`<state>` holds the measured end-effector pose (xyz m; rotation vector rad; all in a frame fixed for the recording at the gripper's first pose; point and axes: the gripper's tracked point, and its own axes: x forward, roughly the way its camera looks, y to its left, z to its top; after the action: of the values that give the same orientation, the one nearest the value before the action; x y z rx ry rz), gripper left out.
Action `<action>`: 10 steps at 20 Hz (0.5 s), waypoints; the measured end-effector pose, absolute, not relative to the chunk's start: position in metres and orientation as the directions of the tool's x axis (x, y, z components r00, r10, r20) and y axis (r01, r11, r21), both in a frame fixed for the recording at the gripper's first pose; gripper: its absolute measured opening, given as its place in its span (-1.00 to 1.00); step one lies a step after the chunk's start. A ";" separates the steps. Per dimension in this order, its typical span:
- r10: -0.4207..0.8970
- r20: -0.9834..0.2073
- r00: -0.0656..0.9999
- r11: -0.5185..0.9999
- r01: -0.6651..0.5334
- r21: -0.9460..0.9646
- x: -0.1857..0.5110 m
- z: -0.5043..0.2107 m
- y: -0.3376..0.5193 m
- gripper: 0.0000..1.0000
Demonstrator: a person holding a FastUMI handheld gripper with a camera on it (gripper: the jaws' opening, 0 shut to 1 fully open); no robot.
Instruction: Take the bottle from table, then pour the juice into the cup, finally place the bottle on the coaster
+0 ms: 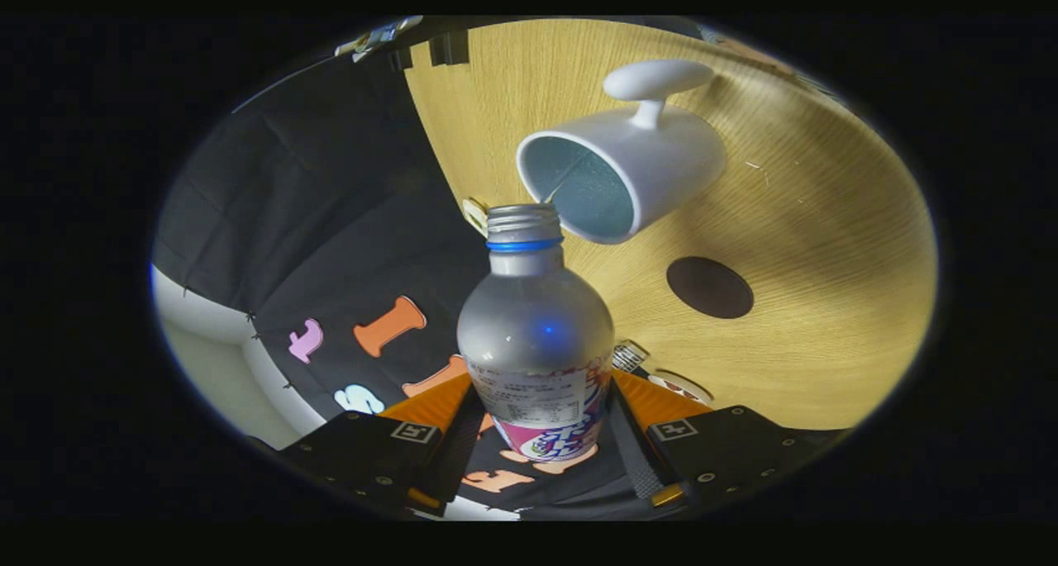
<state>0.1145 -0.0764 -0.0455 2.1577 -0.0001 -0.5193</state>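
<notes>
Now the hand-held gripper [537,421] clamps the tilted bottle [535,335], mouth at the cup [621,172].

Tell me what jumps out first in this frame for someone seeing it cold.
The silver bottle, uncapped, sits clamped between the gripper fingers, its open mouth tipped toward the white cup just beyond it. The cup's pale blue inside faces the bottle neck. On the wooden table, beside the cup, lies the dark round coaster, bare.
</notes>
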 end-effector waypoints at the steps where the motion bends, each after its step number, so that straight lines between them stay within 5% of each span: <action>1: -0.185 -0.365 0.912 -0.607 0.186 0.773 0.115 -0.046 -0.076 0.56; 10: -0.188 -0.355 0.916 -0.631 0.165 0.758 0.119 -0.041 -0.077 0.57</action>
<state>0.1186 -0.0768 -0.0406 2.1940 -0.0169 -0.5125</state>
